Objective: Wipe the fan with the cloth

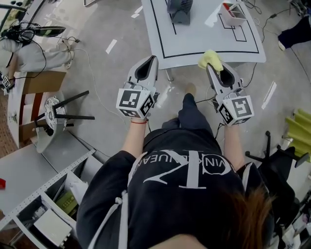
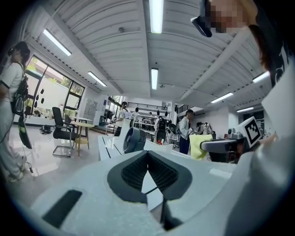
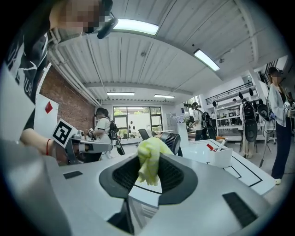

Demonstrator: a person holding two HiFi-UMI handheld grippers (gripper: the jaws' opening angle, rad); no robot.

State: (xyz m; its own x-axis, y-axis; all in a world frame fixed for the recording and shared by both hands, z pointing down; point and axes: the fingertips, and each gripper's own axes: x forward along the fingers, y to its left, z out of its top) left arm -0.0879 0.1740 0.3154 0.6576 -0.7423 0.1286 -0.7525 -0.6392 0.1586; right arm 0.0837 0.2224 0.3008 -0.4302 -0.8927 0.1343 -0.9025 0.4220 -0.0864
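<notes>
**Two grippers in front of the table, the cloth in the right one**

Two grippers are held side by side by a person (image 1: 184,194) in a black shirt, who stands on a grey floor before a white table (image 1: 204,41).

At the far left of the head view a cardboard box (image 1: 41,80) lies on the floor, well apart from the table.

Next comes the left gripper (image 1: 151,60). It points toward the near left corner of the table. In the left gripper view its jaws (image 2: 147,154) are pressed together, and nothing is between them. A red band (image 1: 138,121) is on the wrist behind this gripper.

The fan (image 1: 180,9) is dark grey and stands upright on the far part of the table, a little right of the left gripper's line. The left gripper view shows the fan (image 2: 133,139) past the jaws, and the right gripper view shows it (image 3: 171,142) just behind the cloth. Neither gripper touches it.

The cloth (image 1: 210,59) is yellow and bunched. In the head view it lies over the near edge of the table, well apart from the fan. The right gripper (image 1: 212,68) has it: in the right gripper view the jaws (image 3: 148,177) are closed on the cloth (image 3: 148,161), which sticks up above them.

Further right, a white box (image 1: 233,14) with pens in it stands on the far right part of the table. Black lines are drawn on the table top around it.
</notes>
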